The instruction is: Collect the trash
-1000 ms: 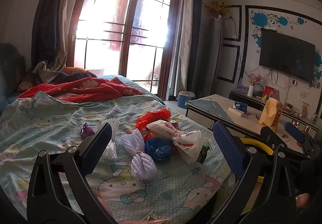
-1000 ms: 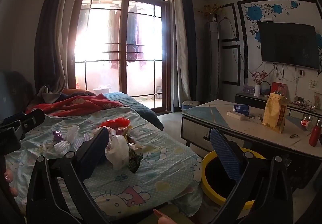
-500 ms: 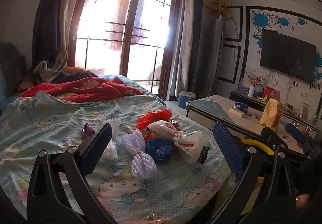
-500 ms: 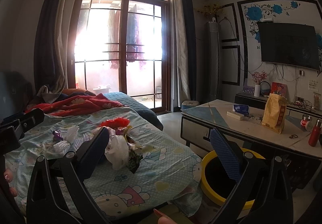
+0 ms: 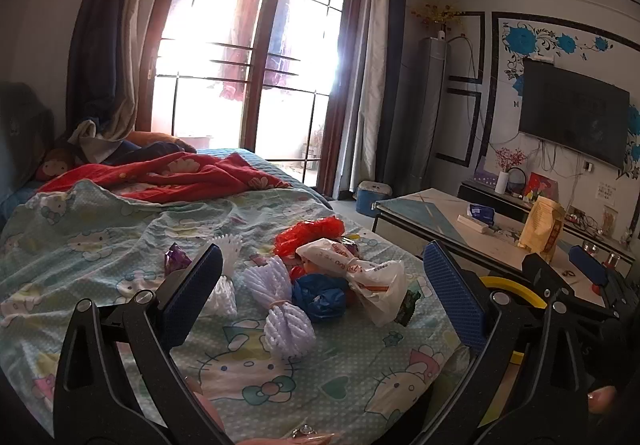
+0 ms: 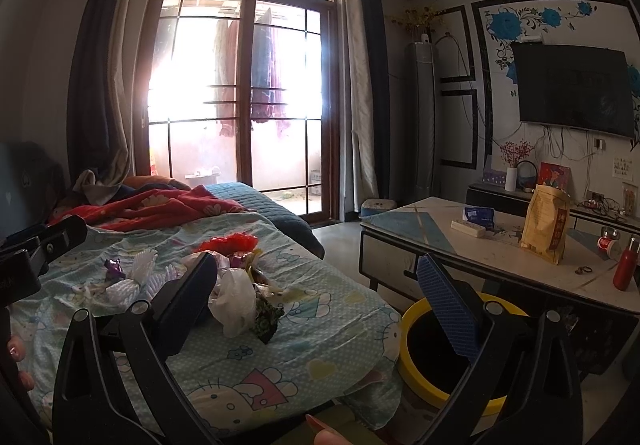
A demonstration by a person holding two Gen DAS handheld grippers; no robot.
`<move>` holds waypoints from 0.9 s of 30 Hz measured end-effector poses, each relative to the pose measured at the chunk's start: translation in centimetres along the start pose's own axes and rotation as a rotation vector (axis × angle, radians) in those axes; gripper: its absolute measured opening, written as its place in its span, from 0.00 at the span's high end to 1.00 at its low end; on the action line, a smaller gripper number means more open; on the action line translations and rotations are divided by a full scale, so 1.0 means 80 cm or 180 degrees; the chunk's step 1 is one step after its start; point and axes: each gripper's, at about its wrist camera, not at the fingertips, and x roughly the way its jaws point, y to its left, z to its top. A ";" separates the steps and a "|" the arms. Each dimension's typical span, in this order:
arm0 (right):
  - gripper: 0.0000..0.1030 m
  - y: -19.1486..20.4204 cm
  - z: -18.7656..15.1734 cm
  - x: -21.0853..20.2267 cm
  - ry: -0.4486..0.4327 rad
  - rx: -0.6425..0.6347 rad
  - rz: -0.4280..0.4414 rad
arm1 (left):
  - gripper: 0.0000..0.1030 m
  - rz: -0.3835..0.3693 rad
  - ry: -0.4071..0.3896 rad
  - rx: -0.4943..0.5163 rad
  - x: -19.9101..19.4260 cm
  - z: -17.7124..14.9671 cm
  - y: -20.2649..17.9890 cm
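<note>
Nothing had shifted over the last second: both the left tool [image 5: 320, 285] and right tool [image 6: 316, 285] hung spread and empty, trash pile [image 5: 320, 277] untouched on the bed [image 5: 100, 229], the bin [image 6: 412, 325] probably beside it.

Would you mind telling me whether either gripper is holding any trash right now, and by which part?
Nothing is held. The left gripper and right gripper both have open, empty jaws.

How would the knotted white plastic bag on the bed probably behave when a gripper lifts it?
The white plastic bag looks thin and crumpled, so probably floppy and light. Its glossy film may slip; the knotted middle seems the firmer hold.
</note>
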 end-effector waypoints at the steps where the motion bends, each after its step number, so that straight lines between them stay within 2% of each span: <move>1: 0.06 0.000 0.000 0.000 0.0001 0.0000 0.0001 | 0.10 -0.0008 0.0002 0.0000 0.003 0.000 0.003; 14: 0.06 0.006 0.000 0.003 0.0057 -0.0047 0.0105 | 0.10 0.0031 0.0023 -0.0028 0.000 -0.001 0.010; 27: 0.06 0.051 0.001 0.022 0.0327 -0.0319 0.0548 | 0.10 0.0331 0.0149 -0.0268 0.017 0.004 0.058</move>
